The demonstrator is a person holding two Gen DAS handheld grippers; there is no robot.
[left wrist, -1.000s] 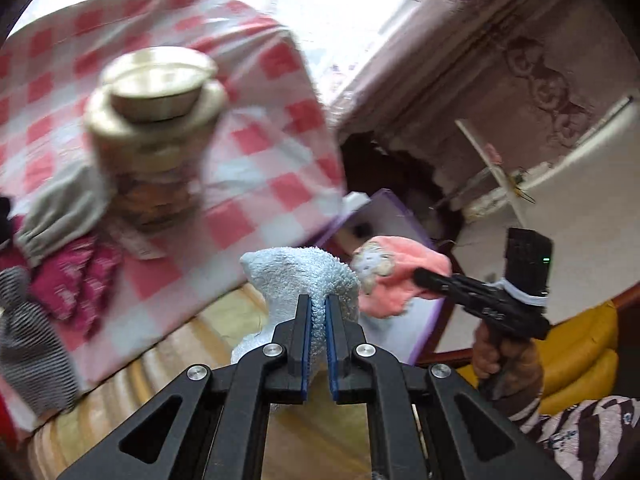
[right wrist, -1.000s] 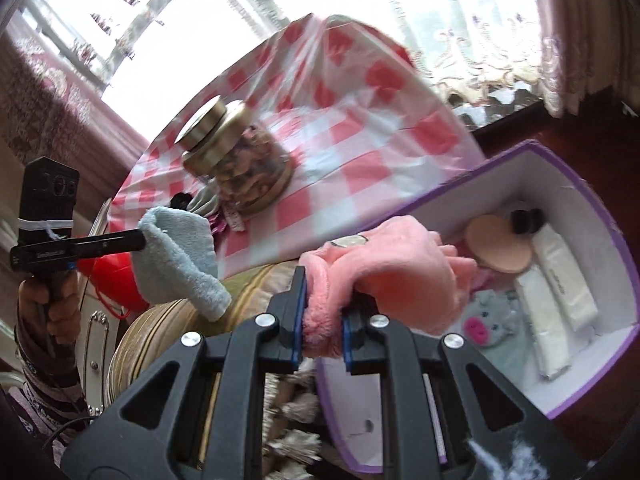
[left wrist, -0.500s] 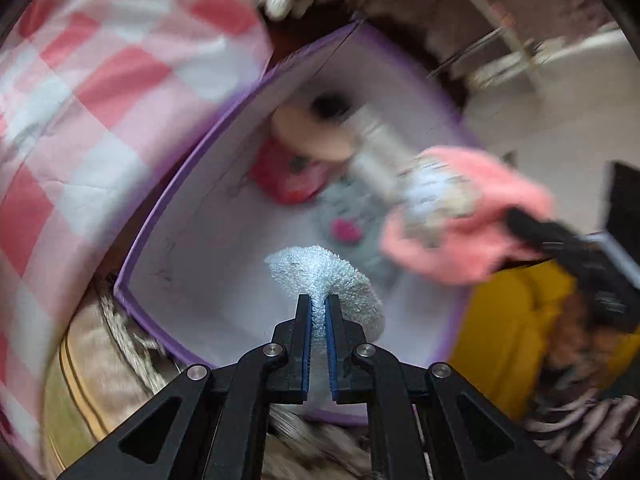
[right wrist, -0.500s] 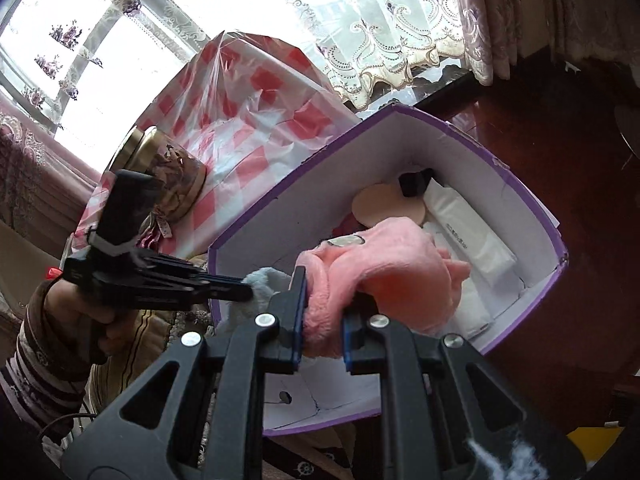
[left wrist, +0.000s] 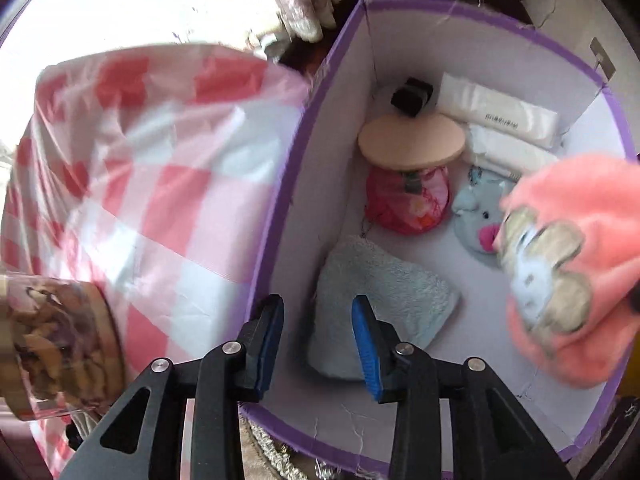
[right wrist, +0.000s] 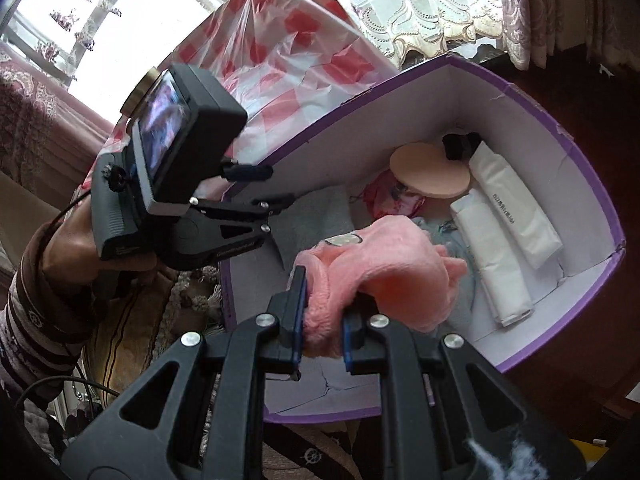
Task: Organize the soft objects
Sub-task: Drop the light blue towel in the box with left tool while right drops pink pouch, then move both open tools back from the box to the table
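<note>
The pale blue sock lies flat in the purple box, directly beyond my left claw, whose jaws stand wide and empty. My right claw grips the pink sock above the box's near end.

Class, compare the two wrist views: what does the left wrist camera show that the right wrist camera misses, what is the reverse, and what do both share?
Only the left view: the light blue towel on the box floor, the left gripper with its jaws open above it, and a glass jar.

Only the right view: the right gripper shut on the pink plush, and lace curtains.

Both: purple box, round beige pad, white packets.
</note>
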